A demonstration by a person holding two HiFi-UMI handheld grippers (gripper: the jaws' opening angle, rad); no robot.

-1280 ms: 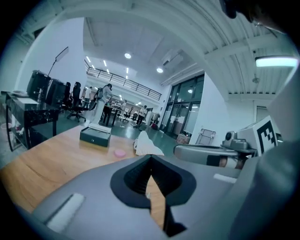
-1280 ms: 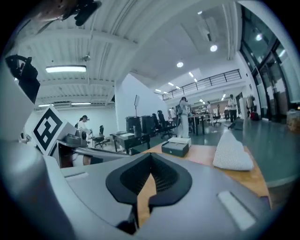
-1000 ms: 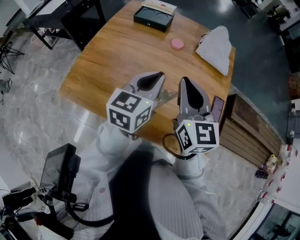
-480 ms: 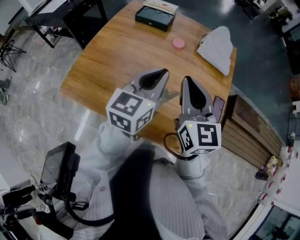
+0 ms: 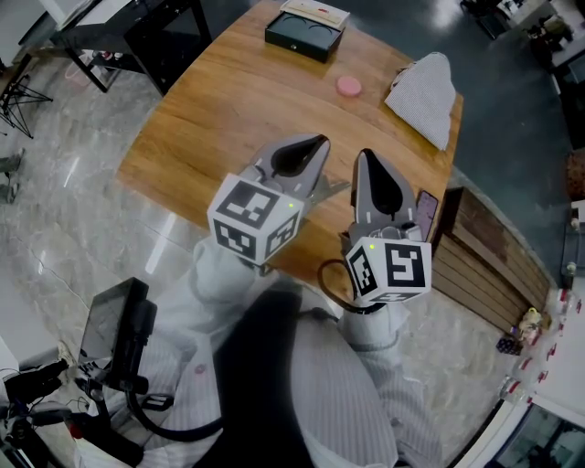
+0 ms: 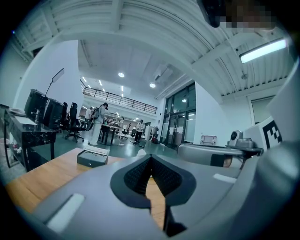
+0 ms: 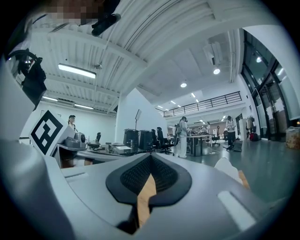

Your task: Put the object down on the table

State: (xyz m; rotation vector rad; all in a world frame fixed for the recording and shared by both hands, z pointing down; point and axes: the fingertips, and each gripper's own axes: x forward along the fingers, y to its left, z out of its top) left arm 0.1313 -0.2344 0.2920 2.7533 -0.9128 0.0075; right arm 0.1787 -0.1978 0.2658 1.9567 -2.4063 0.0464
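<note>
Both grippers hover side by side over the near edge of the wooden table (image 5: 228,110), tilted upward. In the head view my left gripper (image 5: 316,143) is shut with nothing between its jaws. My right gripper (image 5: 362,156) is likewise shut and empty. The left gripper view shows its jaws (image 6: 151,157) meeting at the tip, and the right gripper view shows the same (image 7: 151,157). Farther along the table lie a black box (image 5: 304,37), a small pink disc (image 5: 347,86) and a white striped cloth (image 5: 422,84). A dark phone (image 5: 426,212) lies at the table's right edge, beside the right gripper.
A slatted wooden bench (image 5: 480,260) stands to the right of the table. A black desk (image 5: 137,27) stands at the far left. A dark device on a stand (image 5: 114,329) is near my left side. People stand far off in the hall (image 6: 99,123).
</note>
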